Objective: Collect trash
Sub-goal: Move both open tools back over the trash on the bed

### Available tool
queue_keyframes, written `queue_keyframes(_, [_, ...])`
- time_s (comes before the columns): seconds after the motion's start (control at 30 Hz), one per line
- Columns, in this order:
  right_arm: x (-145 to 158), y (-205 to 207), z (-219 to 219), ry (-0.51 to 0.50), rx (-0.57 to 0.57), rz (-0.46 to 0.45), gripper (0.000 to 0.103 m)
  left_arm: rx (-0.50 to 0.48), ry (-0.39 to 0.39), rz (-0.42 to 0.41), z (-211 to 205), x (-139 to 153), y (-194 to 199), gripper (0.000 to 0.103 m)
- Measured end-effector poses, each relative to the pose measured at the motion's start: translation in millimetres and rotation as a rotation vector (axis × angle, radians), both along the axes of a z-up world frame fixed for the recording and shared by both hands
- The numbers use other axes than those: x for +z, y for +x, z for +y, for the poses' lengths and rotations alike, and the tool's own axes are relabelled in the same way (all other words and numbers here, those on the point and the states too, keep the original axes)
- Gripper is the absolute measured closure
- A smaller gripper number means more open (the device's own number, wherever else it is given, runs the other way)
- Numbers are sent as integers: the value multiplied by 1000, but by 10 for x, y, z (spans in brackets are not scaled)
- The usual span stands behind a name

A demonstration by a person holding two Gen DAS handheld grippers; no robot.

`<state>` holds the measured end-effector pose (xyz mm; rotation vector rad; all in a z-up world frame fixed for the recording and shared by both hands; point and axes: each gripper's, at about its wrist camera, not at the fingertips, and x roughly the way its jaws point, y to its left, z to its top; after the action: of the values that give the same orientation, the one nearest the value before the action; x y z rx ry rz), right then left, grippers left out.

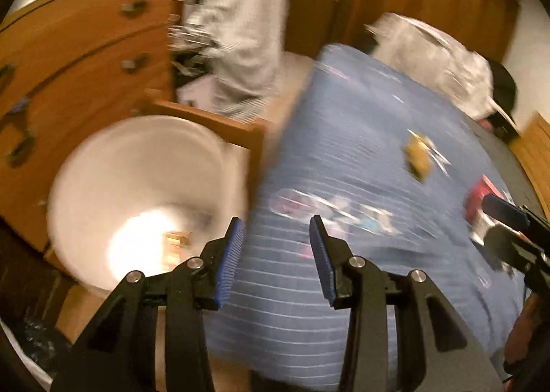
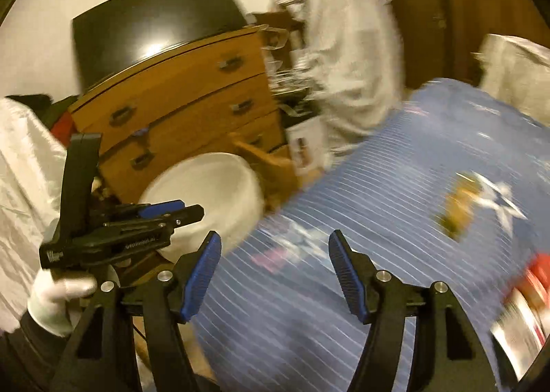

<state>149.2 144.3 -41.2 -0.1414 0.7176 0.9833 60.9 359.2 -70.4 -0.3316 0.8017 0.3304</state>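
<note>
Blurred trash lies on the blue striped bedspread (image 1: 343, 124): a yellow-brown wrapper (image 1: 417, 155), a clear and pink wrapper (image 1: 330, 213) and a red packet (image 1: 481, 192). A white bin (image 1: 137, 186) stands on the floor beside the bed, with a small piece (image 1: 175, 244) at its bottom. My left gripper (image 1: 275, 258) is open and empty over the bed's edge, next to the bin. My right gripper (image 2: 275, 271) is open and empty above the pink wrapper (image 2: 275, 254). The yellow-brown wrapper (image 2: 460, 206) and red packet (image 2: 529, 289) lie to its right. A white-gloved hand (image 2: 55, 292) holds the left gripper (image 2: 190, 208) by the bin (image 2: 206, 192).
A wooden dresser (image 2: 178, 100) with a pulled-out drawer (image 1: 213, 120) stands behind the bin, a black screen (image 2: 147, 24) on top. A white garment (image 1: 247, 31) hangs beside it. A white pillow (image 1: 433, 58) and a black cap (image 1: 502, 89) lie at the bed's far end.
</note>
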Motion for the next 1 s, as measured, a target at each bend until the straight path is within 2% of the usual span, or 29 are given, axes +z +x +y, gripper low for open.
queue_keyframes(0.17, [-290, 117, -1420, -25, -202, -7, 36, -166, -63, 43, -778, -303, 436, 64])
queue_keyframes(0.3, [-508, 354, -2243, -81, -353, -40, 36, -262, -110, 81, -1282, -508, 650, 64])
queue_keyframes(0.37, [-612, 562, -2505, -128, -404, -63, 36, -297, -120, 97, -1494, -576, 732, 64])
queue_keyframes(0.43, [-735, 782, -2625, -171, -417, -63, 36, -319, -122, 106, -1660, -616, 764, 64])
queue_keyframes(0.5, [-895, 1032, -2729, -212, -437, -58, 36, -339, -121, 113, -1812, -653, 784, 57])
queue_keyframes(0.57, [-960, 1146, -2725, -224, -455, -67, 32, -349, -125, 120, -1896, -687, 798, 56])
queue_keyframes(0.63, [-1045, 1237, -2699, -206, -471, -25, 29, -357, -146, 129, -1921, -723, 791, 54])
queue_keyframes(0.7, [-1091, 1188, -2613, -184, -446, 34, 27, -351, -156, 138, -1903, -756, 778, 54])
queue_keyframes(0.77, [-1151, 1086, -2411, -143, -395, 143, 28, -339, -166, 145, -1875, -788, 764, 54])
queue_keyframes(0.83, [-1244, 889, -2271, -76, -337, 211, 28, -330, -181, 143, -1823, -801, 723, 54])
queue_keyframes(1.0, [-1041, 444, -1915, 63, -137, 175, 28, -297, -192, 140, -1682, -797, 648, 52])
